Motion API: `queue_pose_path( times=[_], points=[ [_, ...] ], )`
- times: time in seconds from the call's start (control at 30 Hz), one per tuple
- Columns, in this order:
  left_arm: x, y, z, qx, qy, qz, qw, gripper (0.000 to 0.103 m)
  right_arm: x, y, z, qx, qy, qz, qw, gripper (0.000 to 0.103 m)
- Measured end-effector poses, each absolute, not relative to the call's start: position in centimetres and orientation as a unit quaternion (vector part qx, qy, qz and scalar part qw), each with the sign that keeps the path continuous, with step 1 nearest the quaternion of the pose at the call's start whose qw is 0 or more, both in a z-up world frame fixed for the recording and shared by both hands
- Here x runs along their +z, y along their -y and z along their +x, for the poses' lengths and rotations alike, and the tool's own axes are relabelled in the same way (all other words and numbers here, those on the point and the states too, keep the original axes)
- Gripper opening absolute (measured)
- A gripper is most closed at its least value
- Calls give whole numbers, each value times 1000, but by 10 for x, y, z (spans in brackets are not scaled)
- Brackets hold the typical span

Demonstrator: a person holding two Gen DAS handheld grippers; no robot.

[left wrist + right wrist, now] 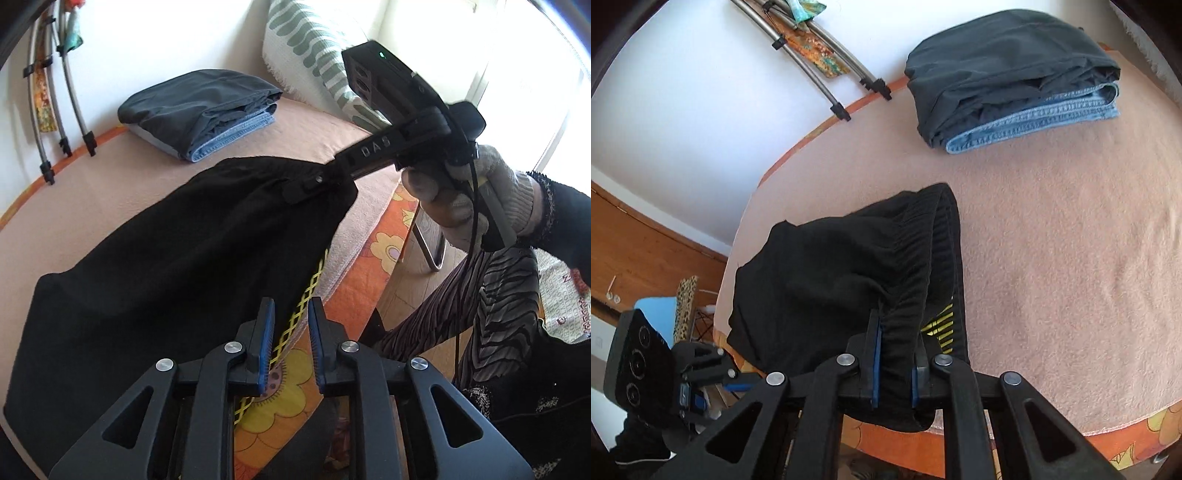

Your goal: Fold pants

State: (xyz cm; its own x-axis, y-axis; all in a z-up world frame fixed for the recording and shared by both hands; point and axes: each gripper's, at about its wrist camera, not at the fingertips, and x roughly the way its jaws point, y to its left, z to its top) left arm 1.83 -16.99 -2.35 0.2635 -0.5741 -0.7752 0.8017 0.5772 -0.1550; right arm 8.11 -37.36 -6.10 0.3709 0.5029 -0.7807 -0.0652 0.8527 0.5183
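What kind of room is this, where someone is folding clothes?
Probably a bedroom at home. The work goes on atop a bed with a peach fleece blanket; a white pillow with green oval print leans by the bright window, and a folded stack of dark and denim trousers waits nearby.

Pink blanket (1052,258) spread over bed, orange flowered cover (291,398) showing at near edge. Folded stack (1012,74) at far side: dark grey garment atop light blue denim. Green-patterned white pillow (306,48) leaning by bright window. Metal rods (827,40) against white wall. Wooden floor (399,291) beside bed.
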Motion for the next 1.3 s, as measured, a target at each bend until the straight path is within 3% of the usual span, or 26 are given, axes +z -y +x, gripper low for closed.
queue_pose_path(
  times=[0.07, 0.1, 0.13, 0.27, 0.5, 0.7, 0.97, 1.13, 1.3],
  points=[
    [-16, 145, 25, -408, -418, 125, 802, 21, -74, 373, 80, 157, -549, 171, 803, 16],
    [-13, 129, 28, -389, -416, 122, 813, 25, -83, 373, 79, 152, -563, 164, 796, 23],
    [-10, 113, 30, -367, -413, 120, 824, 26, -90, 372, 80, 145, -578, 157, 787, 36],
    [0, 33, 43, -268, -417, 84, 864, 33, -82, 373, 68, 119, -568, 90, 810, 42],
    [-10, -86, 42, -124, -433, 12, 893, 36, -27, 331, 69, 144, -497, -2, 856, 42],
    [-51, -125, 27, -100, -465, -69, 877, 37, -12, 244, 70, 260, -464, -75, 844, 42],
    [-72, -139, 21, -113, -459, -120, 873, 36, -45, 118, 72, 366, -481, -117, 788, 38],
    [-78, -143, 25, -117, -449, -138, 875, 36, -76, 72, 86, 367, -507, -101, 773, 21],
    [-78, -154, 30, -107, -442, -144, 879, 37, -100, 43, 96, 376, -532, -87, 754, 20]
  ],
)
